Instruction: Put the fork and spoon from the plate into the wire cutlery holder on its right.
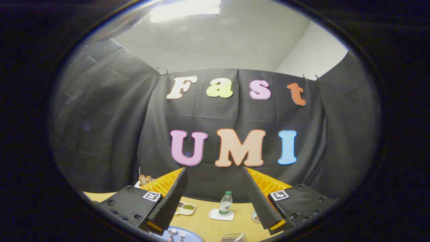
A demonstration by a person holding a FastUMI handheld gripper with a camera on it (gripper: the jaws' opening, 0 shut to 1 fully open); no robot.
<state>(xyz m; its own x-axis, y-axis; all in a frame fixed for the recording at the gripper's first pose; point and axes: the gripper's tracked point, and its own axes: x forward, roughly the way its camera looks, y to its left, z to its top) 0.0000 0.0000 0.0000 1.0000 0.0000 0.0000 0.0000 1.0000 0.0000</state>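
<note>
My gripper (215, 174) is open, its two fingers spread wide with nothing between them, raised well above the table and facing the booth wall. Low between the fingers, a blue plate (193, 235) lies on the wooden table (208, 227). On it rest a spoon (172, 232) and, just to its right, a fork (182, 234), handles mostly hidden. To the plate's right the top rim of a wire cutlery holder (233, 237) just shows.
Farther back on the table a water bottle (225, 203) stands on a white coaster (221, 215). A small tray with green food (186, 208) sits by the left finger, a small dish (256, 217) by the right finger, and a rack with bread-like items (144, 179) at the back left.
</note>
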